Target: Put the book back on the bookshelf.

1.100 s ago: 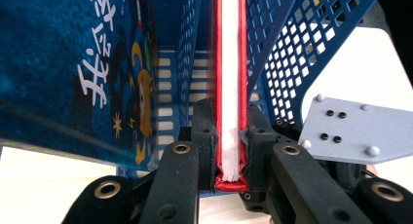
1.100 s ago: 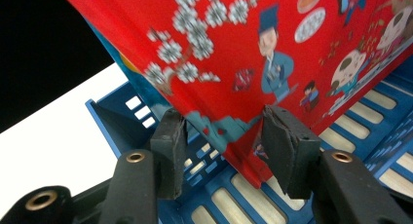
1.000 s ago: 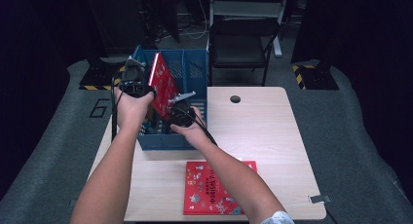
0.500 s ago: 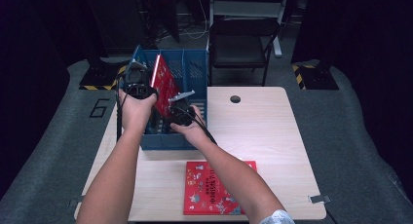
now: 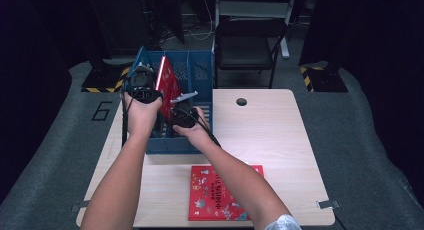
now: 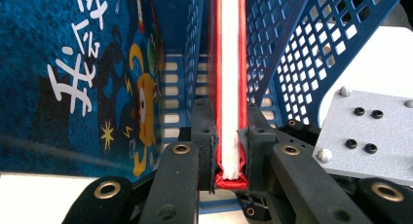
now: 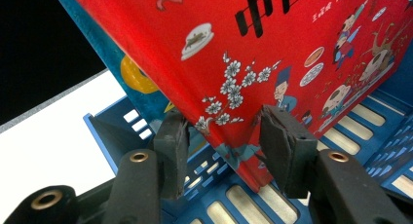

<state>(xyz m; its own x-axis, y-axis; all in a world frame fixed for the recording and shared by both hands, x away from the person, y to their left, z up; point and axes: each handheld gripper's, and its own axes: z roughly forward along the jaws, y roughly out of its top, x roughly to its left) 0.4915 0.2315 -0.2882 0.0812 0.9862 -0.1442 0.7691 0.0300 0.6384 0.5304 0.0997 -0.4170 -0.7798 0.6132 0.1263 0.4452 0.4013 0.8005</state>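
A light wooden table (image 5: 270, 135) spans the middle of the high view, with a dark chair (image 5: 247, 50) standing beyond its far edge. On the far left part of the table stands a blue perforated file rack (image 5: 197, 72) divided into upright compartments; its mesh walls (image 6: 287, 53) rise on the right of the left gripper view and its slotted floor (image 7: 253, 204) lies below the jaws in the right gripper view. A second red picture book (image 5: 220, 192) lies flat on the near part of the table, well apart from the rack. Inside the rack, a blue book (image 6: 73, 78) stands in the compartment to the left. The red book (image 5: 167, 80) in hand stands tilted in a middle compartment, its top edge above the rack's rim. The left gripper (image 6: 229, 151) is clamped on the near edge of this red book, the pads pressing both covers with the white page block (image 6: 229, 63) between them. The right gripper (image 7: 224, 141), just right of the left one, faces the illustrated red cover (image 7: 272, 48) with its jaws standing apart; the book's lower corner lies between them, and whether the pads touch it cannot be told.
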